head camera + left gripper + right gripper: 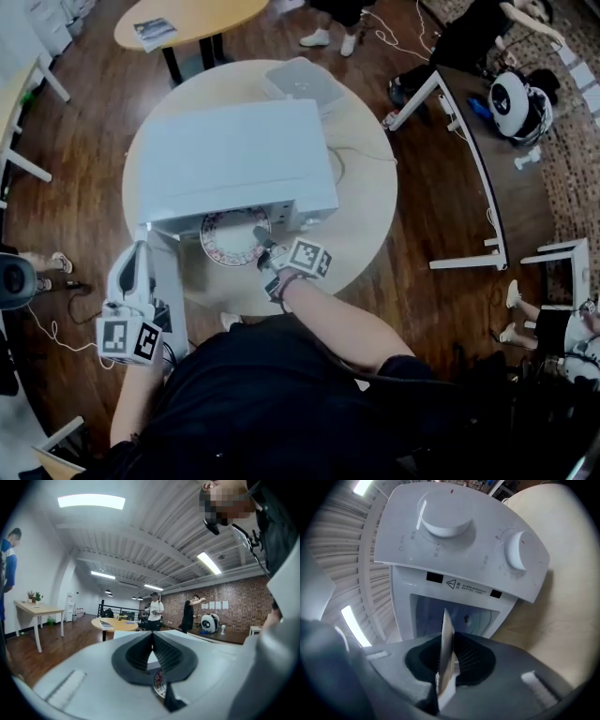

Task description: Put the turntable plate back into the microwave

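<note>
The white microwave (234, 159) stands on a round pale table (370, 197), its mouth facing me. The patterned turntable plate (231, 240) lies flat, half inside the mouth. My right gripper (265, 247) is shut on the plate's near right rim. In the right gripper view the plate (446, 644) shows edge-on between the jaws of the right gripper (446, 660), with the cavity and the two-knob panel (459, 536) just ahead. My left gripper (141, 248) is at the microwave's front left corner. In its own view the left gripper (152, 637) has its jaws shut, tips together, with the plate (159, 684) glimpsed below.
The open microwave door (171, 295) hangs out at the left, beside my left gripper. A white box (302, 82) lies on the table behind the microwave. A second round table (187, 19) stands farther back, a white-legged desk (469, 159) at right. People stand around the room.
</note>
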Motion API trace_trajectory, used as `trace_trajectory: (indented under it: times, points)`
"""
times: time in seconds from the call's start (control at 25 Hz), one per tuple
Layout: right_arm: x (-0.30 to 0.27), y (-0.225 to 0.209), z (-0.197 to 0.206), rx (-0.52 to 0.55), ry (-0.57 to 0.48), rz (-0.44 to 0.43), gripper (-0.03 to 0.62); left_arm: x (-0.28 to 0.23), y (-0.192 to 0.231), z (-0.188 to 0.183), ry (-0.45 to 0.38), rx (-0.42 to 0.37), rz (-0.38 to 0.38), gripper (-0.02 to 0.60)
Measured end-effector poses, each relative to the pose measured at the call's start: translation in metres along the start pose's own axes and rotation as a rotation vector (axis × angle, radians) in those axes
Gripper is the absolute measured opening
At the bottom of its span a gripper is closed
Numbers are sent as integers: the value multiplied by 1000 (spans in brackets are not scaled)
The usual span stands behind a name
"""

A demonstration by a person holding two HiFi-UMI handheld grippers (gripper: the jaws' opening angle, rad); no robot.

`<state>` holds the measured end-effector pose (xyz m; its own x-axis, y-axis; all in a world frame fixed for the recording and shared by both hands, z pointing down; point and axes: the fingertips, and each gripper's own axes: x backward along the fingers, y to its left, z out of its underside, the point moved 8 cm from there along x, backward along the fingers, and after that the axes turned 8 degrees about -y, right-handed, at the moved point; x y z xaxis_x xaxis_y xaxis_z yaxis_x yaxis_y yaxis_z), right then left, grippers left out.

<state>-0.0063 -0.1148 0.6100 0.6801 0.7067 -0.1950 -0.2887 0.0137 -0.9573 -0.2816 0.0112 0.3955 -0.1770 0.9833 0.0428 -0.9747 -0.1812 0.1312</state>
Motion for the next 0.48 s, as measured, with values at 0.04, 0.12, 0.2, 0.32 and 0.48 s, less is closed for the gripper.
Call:
trace_trajectory:
  times: [0.04, 0.12, 0.2, 0.32, 0.48]
  points:
    - [1, 1, -3, -8, 2, -8, 32, -3, -3, -1, -3, 5, 5, 3]
    - [5, 0, -9, -1, 0, 1, 32, -9, -9, -2, -11, 15, 16, 3]
    - [2, 0, -10, 10, 3, 0, 32, -14, -5, -4, -24, 21, 13, 3]
    - [-4, 0, -11, 20, 10, 1, 32, -26, 7, -3, -33, 19, 2, 3]
    - [-9, 0, -8, 16, 7, 13, 32, -28, 13, 0, -8, 17, -6, 3]
